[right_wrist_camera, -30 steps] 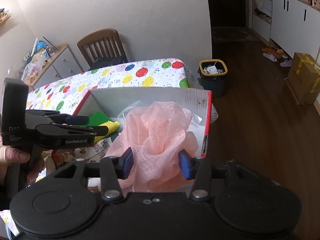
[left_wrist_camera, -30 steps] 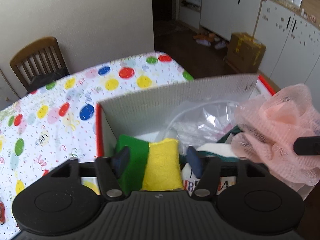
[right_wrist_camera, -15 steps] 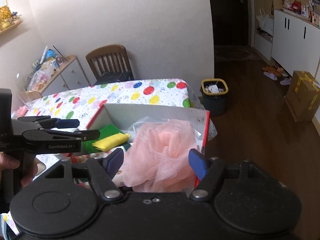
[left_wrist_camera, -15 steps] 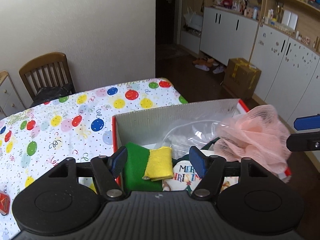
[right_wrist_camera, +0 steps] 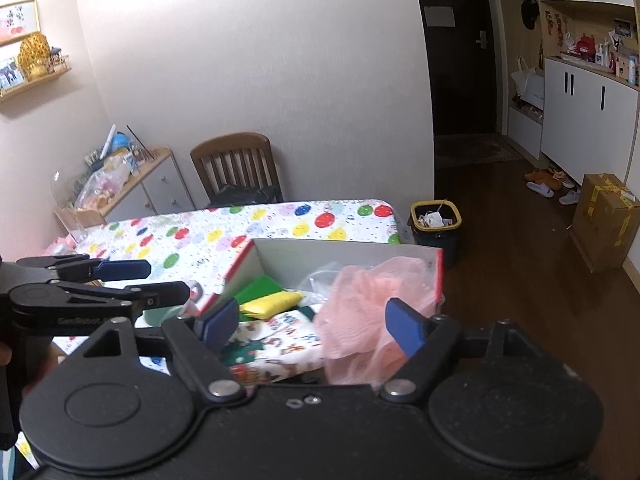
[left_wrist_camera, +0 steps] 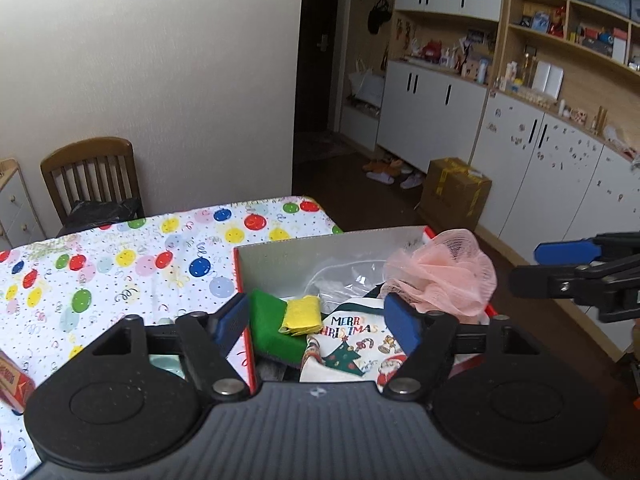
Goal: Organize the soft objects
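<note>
A red-edged cardboard box (left_wrist_camera: 320, 250) stands on the table's near right part. In it lie a green and yellow sponge (left_wrist_camera: 286, 322), a Christmas-print cloth (left_wrist_camera: 352, 344), a clear plastic bag (left_wrist_camera: 344, 280) and a pink mesh bath pouf (left_wrist_camera: 444, 276) at the right end. My left gripper (left_wrist_camera: 318, 322) is open and empty above the box's near side. My right gripper (right_wrist_camera: 310, 322) is open and empty, pulled back from the pouf (right_wrist_camera: 368, 312). The box also shows in the right wrist view (right_wrist_camera: 348, 250). Each gripper shows in the other's view, left (right_wrist_camera: 136, 280) and right (left_wrist_camera: 552, 264).
The table has a balloon-print cloth (left_wrist_camera: 132, 264). A wooden chair (left_wrist_camera: 90, 178) stands at its far side. A small red box (left_wrist_camera: 12, 380) lies at the left edge. A bin (right_wrist_camera: 436, 220) and a cardboard carton (right_wrist_camera: 604, 220) stand on the dark floor to the right.
My right gripper opened, let go of the pink pouf in the box and drew back. My left gripper opened wider off the sponge and also rose and drew back.
</note>
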A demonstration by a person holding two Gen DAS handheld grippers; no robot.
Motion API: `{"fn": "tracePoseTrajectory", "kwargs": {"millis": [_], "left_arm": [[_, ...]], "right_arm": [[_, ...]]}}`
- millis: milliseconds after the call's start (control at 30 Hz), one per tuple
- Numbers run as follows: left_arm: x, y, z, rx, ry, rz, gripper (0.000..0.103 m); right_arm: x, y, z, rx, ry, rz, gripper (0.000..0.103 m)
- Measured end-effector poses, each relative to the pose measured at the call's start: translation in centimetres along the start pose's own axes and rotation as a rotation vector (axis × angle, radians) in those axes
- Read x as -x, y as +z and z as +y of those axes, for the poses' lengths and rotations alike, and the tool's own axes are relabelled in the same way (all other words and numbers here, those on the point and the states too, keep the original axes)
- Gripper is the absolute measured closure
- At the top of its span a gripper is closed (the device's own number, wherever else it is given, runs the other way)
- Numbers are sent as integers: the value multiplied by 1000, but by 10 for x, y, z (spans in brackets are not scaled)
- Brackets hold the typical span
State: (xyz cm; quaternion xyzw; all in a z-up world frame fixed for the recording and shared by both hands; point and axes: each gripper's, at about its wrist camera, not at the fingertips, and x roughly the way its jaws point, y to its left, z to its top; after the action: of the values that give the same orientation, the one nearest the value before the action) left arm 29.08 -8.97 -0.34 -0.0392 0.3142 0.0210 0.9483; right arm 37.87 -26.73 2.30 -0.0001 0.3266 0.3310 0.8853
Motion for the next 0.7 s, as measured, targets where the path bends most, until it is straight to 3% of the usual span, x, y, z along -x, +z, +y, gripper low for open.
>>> {"fn": "tracePoseTrajectory", "kwargs": {"millis": [267, 367, 633, 700], "left_arm": [[43, -15, 6, -8, -10, -40, 28], [57, -22, 10, 0, -13, -52, 19], [84, -35, 15, 7, -15, -98, 16], [87, -37, 17, 10, -13, -97, 10]], "right_arm": [[24, -21, 33, 3, -11, -94, 15], [32, -28, 44, 13, -17, -119, 11], [52, -42, 72, 54, -33, -180, 0], [55, -45, 78, 61, -35, -197, 0]]}}
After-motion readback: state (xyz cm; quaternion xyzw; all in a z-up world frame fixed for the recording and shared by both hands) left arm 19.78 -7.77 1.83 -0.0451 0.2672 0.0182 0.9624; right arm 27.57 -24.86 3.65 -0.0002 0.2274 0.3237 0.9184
